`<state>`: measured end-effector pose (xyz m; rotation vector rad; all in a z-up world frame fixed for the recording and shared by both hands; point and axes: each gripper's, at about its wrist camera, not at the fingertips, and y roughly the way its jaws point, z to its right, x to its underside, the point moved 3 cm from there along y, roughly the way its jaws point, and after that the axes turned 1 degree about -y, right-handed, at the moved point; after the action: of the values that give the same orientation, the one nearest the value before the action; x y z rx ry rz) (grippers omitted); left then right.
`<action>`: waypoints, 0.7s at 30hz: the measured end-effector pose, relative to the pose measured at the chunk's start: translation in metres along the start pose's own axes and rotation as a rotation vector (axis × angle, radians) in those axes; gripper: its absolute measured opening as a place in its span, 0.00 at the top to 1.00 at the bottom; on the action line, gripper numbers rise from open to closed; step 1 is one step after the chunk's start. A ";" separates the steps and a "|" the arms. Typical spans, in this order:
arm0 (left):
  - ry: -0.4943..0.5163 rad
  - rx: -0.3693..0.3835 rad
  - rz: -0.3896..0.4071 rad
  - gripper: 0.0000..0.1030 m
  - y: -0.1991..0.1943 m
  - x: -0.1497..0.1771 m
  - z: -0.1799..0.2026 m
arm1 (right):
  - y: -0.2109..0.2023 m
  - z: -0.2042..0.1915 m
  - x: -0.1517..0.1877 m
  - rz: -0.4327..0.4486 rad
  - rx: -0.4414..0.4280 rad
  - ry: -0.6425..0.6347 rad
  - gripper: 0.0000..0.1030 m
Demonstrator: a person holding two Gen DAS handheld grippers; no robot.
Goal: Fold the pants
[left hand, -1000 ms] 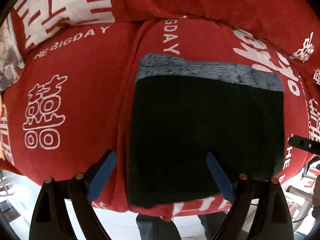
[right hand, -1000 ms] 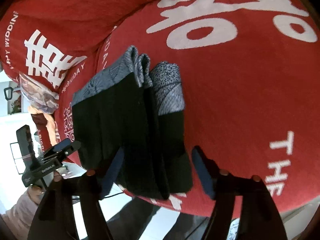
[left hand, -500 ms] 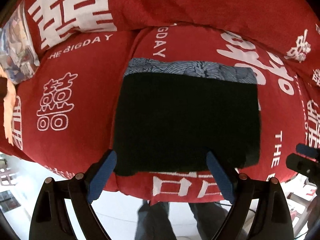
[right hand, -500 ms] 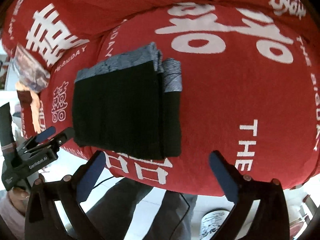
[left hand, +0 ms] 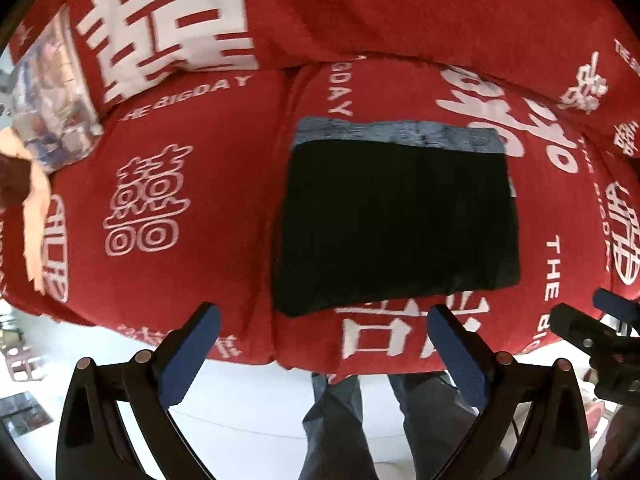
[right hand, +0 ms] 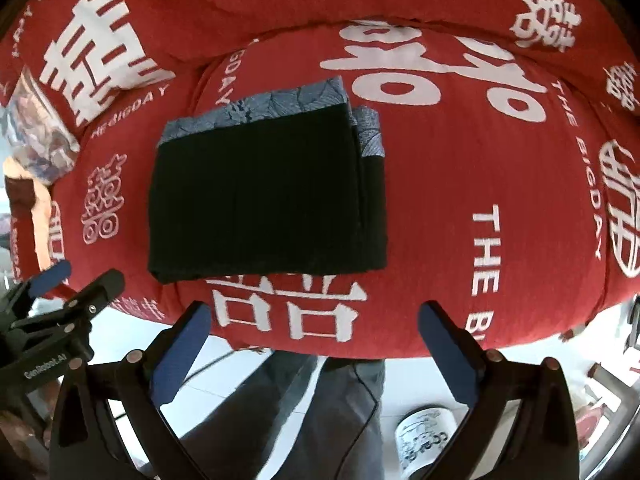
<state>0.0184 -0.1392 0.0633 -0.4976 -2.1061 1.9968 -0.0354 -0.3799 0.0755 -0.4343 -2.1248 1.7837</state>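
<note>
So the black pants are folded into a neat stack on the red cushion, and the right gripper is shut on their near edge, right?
Not quite. The black pants do lie folded in a stack on the red cushion, but the right gripper is not shut on them: in the right wrist view its jaws stand wide open, clear of the near edge, with nothing between them.

- Left gripper (left hand: 324,322) points down, its jaws opening with nothing between the blue pads.
- Right gripper (right hand: 316,320) points down, jaws spread wide and empty.
- The person's legs (right hand: 304,412) stand below.
</note>
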 end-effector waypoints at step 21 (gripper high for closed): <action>0.047 -0.012 0.014 0.00 -0.018 0.002 -0.008 | -0.020 -0.039 -0.002 -0.013 0.062 -0.067 0.00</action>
<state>0.0179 -0.1314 0.0813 -0.5568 -2.0932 1.9614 -0.0171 -0.3492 0.1017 -0.3491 -2.1050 1.8755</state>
